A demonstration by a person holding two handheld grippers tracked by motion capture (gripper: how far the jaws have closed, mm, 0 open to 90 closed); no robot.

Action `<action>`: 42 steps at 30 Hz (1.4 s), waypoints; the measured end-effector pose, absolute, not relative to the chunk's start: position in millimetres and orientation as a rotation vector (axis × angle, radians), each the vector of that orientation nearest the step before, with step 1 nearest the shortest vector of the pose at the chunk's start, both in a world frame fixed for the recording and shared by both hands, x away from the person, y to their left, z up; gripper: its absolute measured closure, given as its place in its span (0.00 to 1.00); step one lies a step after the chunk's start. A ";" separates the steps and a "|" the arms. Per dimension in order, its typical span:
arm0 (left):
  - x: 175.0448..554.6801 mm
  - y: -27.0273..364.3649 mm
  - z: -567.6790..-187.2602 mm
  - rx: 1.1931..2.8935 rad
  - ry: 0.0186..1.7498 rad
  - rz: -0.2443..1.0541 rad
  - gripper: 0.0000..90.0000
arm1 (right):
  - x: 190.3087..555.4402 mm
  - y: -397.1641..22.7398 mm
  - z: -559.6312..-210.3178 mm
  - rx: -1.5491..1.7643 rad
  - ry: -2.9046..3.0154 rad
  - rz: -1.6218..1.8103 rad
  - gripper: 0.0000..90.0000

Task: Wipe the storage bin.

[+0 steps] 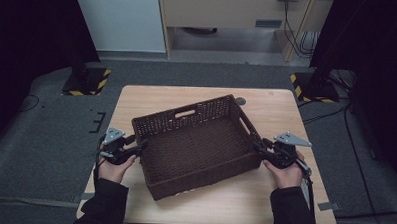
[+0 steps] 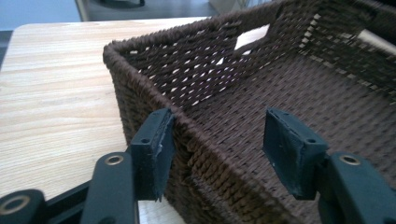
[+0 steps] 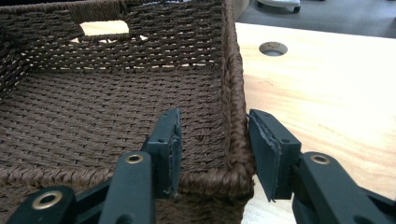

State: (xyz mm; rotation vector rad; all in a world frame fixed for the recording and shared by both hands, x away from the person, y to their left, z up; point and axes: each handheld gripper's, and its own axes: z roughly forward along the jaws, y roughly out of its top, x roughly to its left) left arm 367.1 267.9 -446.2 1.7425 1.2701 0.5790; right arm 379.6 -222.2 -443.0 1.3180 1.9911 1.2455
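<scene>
Near wall of the wicker basket [image 2: 224, 186] and its far right corner, both cut off by frame edges.

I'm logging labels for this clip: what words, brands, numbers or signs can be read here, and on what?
None: no readable text on the wicker basket, the wooden table or either tool.
The yellow-and-black hazard stripes on the stand bases on the floor are a warning pattern, with no words.
</scene>
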 end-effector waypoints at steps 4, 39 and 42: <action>369.9 271.1 -447.0 1.752 1.275 0.590 0.54 | 385.5 -222.2 -439.1 1.265 1.956 1.275 0.61; 374.6 275.9 -452.8 1.802 1.274 0.573 0.52 | 373.5 -213.5 -437.4 1.183 2.010 1.271 0.75; 379.5 272.9 -456.7 1.826 1.273 0.563 0.56 | 385.5 -209.9 -442.7 1.181 2.037 1.267 0.78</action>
